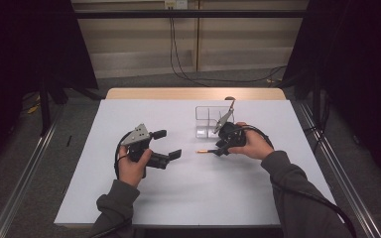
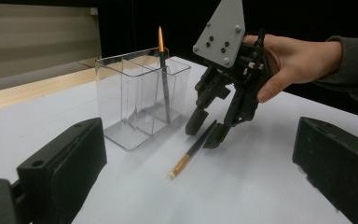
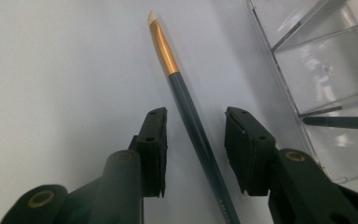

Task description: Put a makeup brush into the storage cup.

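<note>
Your right gripper (image 3: 193, 149) fingers narrowed astride the brush (image 3: 186, 107), untouched, flat on the counter (image 3: 51, 70), gold tip pointing away, your left gripper (image 1: 166, 144) fingers wide, left gripper view reveals another brush (image 2: 164, 84) upright in the holder (image 2: 135, 102).

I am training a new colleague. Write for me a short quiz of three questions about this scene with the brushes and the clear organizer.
1. True or false: the right gripper already clamps the brush on the table.
2. How many brushes stand inside the clear organizer? A) none B) one C) three
3. In a few words: what does the left gripper hold?

Key
1. False. The brush lies between the jaws, but gaps show on both sides of its handle; the pads do not press on it.
2. B. One upright brush leans in a compartment, its orange tip above the rim.
3. Nothing; its jaws stand wide open above the table.
</note>
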Available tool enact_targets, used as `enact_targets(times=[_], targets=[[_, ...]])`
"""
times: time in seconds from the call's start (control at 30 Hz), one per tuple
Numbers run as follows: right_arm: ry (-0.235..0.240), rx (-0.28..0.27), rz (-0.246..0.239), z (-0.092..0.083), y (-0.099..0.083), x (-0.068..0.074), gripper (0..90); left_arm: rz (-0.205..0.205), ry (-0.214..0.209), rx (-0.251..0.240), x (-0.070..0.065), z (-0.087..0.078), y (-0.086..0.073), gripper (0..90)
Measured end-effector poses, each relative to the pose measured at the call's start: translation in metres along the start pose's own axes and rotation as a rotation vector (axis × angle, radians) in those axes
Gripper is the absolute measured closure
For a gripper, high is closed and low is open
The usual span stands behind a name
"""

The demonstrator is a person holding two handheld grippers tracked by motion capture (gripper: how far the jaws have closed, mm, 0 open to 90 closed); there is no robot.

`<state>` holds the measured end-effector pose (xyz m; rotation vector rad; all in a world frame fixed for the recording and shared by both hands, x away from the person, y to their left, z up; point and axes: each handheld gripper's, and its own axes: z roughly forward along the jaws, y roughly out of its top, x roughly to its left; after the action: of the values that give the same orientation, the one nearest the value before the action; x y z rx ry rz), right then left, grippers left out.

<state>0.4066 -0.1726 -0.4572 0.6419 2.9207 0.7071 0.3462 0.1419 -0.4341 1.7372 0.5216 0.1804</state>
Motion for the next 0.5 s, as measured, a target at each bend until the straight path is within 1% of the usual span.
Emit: enact_targets(times=[0.03,0.07,0.13,0.2,0.3,0.33,0.37,0.5], targets=[[0.005,-0.003,-0.001,0.0001,0.0000,-0.0003,59.7,-0.001,0.000,0.000,0.0000,0.0000,-0.0001,2.5],[0.011,0.000,0.009,-0.0001,0.0000,0.0003,60.0,-0.002,0.000,0.000,-0.0001,0.0000,-0.0001,2.5],[0.007,0.002,0.005,0.0002,0.0003,0.0000,60.9,-0.002,0.000,-0.001,0.0000,0.0000,-0.0002,2.5],[0.003,0.012,0.016,0.0007,0.0006,0.0008,61.9,-0.003,0.000,0.001,-0.0001,-0.0001,-0.0003,2.5],[0.005,0.020,0.003,0.0022,0.0006,0.0008,62.8,-0.002,0.004,0.001,0.0000,-0.0005,-0.0001,2.5],[0.007,0.018,-0.001,0.0025,0.0005,0.0007,63.4,0.005,0.002,0.004,0.0005,-0.0009,0.0002,2.5],[0.007,0.020,0.007,0.0022,0.0008,0.0012,63.8,0.006,0.002,0.005,0.0006,-0.0012,0.0003,2.5],[0.001,0.024,0.003,0.0017,0.0004,0.0004,66.1,0.000,0.004,0.001,0.0000,-0.0008,0.0000,2.6]])
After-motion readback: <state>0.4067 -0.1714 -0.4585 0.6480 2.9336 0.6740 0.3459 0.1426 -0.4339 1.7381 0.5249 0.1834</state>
